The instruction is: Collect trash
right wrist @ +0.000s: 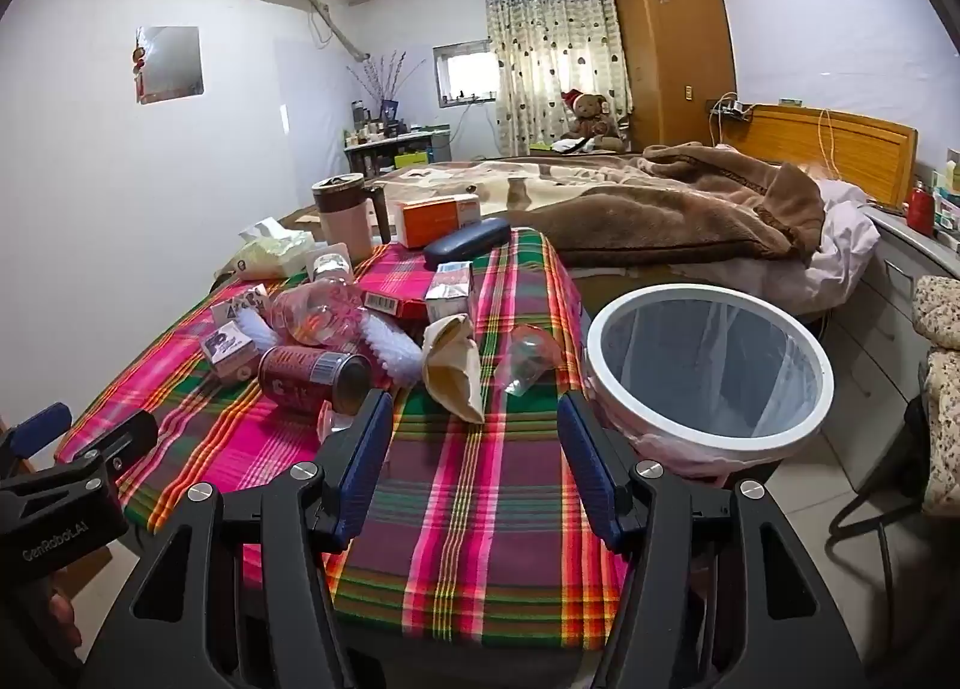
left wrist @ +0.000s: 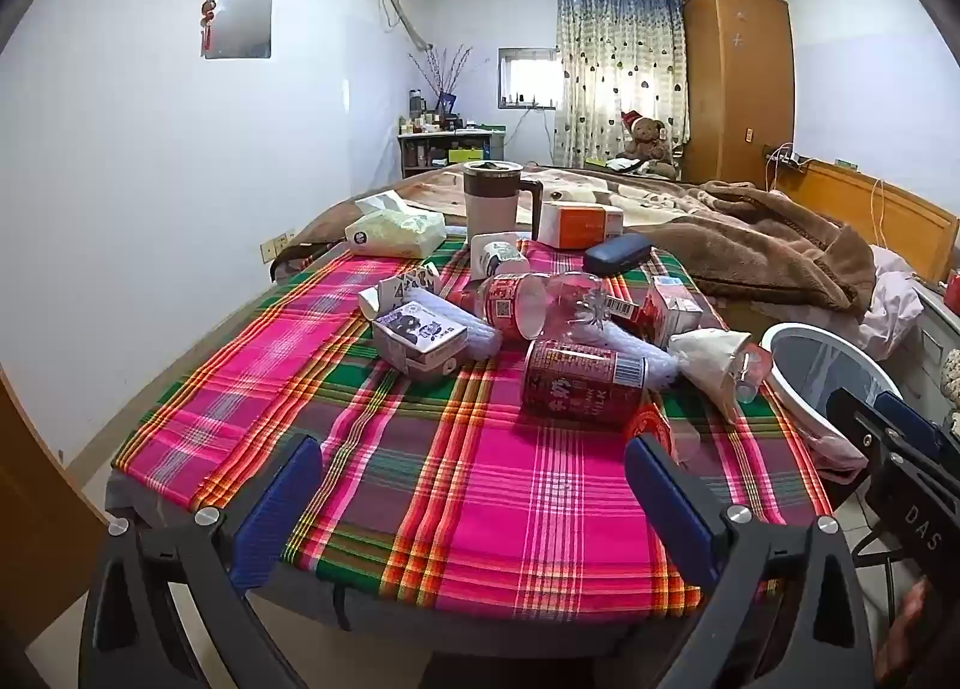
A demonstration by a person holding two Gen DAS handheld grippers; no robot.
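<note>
Trash lies in a heap on the plaid tablecloth (left wrist: 468, 497): a red milk can (left wrist: 579, 383) on its side, a crushed clear bottle (left wrist: 540, 302), small cartons (left wrist: 417, 338), a crumpled beige paper cone (right wrist: 453, 368) and a clear plastic cup (right wrist: 528, 356). The can also shows in the right wrist view (right wrist: 312, 377). A white-rimmed trash bin (right wrist: 711, 371) with a liner stands at the table's right edge. My left gripper (left wrist: 471, 476) is open and empty, short of the can. My right gripper (right wrist: 474, 449) is open and empty, just before the paper cone.
A mug (left wrist: 492, 197), tissue pack (left wrist: 396, 230), orange box (left wrist: 579, 224) and dark glasses case (left wrist: 618, 254) stand at the table's far end. A bed with a brown blanket (right wrist: 672, 215) lies behind. A cabinet (right wrist: 888, 293) is on the right.
</note>
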